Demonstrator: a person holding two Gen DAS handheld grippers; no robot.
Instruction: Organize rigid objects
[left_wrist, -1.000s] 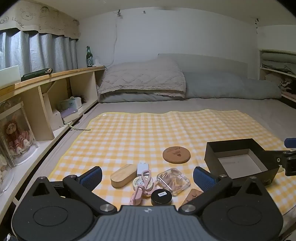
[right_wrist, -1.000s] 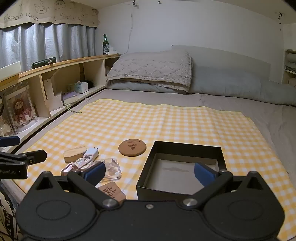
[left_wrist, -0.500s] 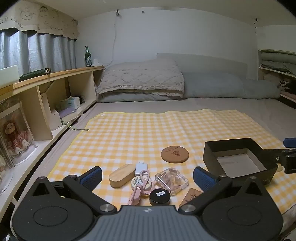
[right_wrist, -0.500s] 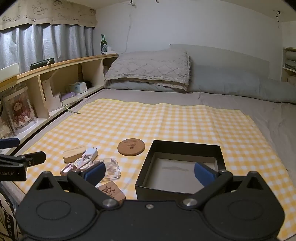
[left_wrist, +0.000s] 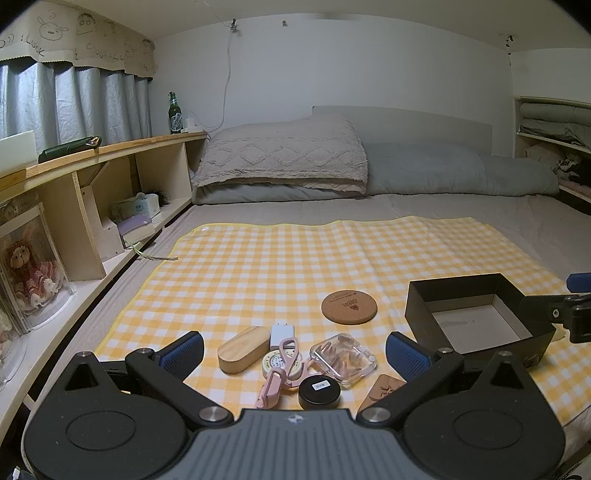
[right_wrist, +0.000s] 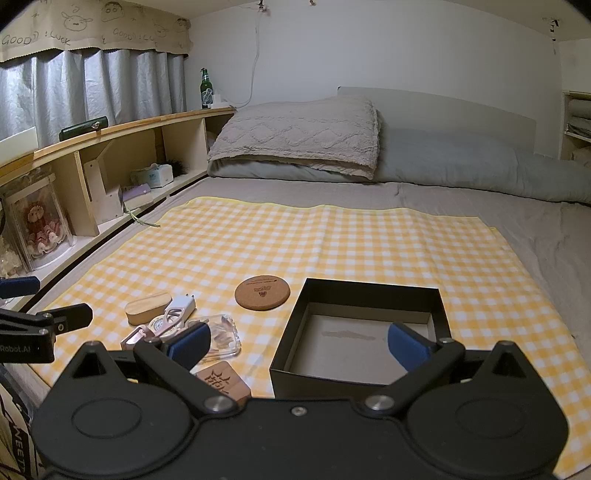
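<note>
You barely moved in that last second: both grippers, left and right, hung wide open (nothing held), and the box at centre right sat empty.

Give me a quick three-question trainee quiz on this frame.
1. True or false: the black box already holds an item.
2. Which lies nearest the box? A) cork coaster B) wooden case C) green bottle
3. Fill in: both the left gripper and right gripper are ____.

Key: 1 false; 2 A; 3 open.
</note>
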